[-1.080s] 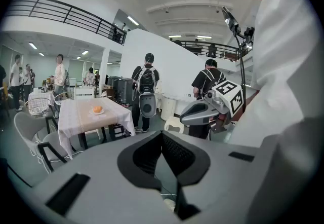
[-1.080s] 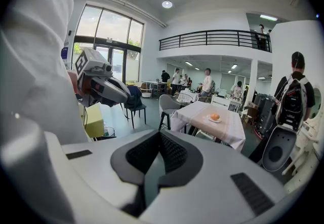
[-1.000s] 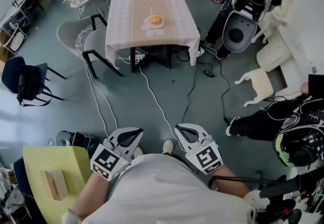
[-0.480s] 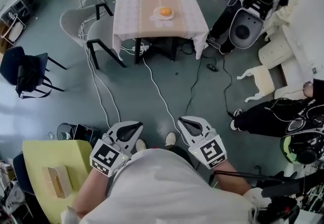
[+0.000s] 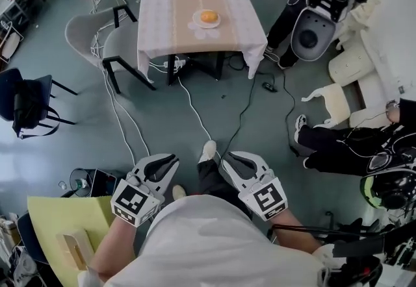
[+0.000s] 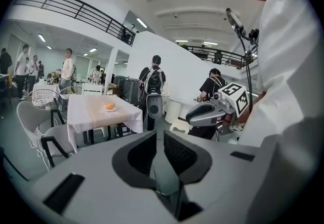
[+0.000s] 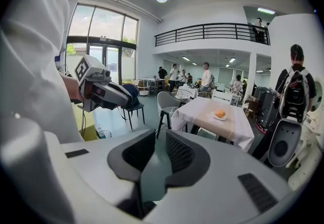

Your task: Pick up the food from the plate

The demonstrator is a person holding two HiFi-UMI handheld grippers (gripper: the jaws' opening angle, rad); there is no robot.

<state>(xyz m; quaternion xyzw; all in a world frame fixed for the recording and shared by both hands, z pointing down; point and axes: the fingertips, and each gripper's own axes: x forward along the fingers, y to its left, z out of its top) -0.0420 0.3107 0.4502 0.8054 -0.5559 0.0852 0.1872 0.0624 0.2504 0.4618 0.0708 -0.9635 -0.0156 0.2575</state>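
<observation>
The food [image 5: 208, 16] — a round orange piece — sits on a small white plate [image 5: 197, 21] near the middle of the surface [image 5: 175, 6], a square one draped in a pale cloth. It lies far up the head view, well apart from both tongs. The left tongs [image 5: 170, 161] and the right tongs [image 5: 227, 162] are held low in front of the person's body, side by side above the grey-green floor [image 5: 162, 110], and both are aimed toward the surface. The jaws of each have just been opening: in its own view each pair stands a narrow slit apart, with nothing between them but floor seen through the gap. A white shoe [image 5: 208, 149] shows between the two tongs. Cables [image 5: 195, 107] trail across the floor from under the surface toward the person. A grey chair [image 5: 88, 32] stands beside the surface at its left in the head view, and another person [image 5: 338, 149] in dark clothes sits on the floor at the right.
</observation>
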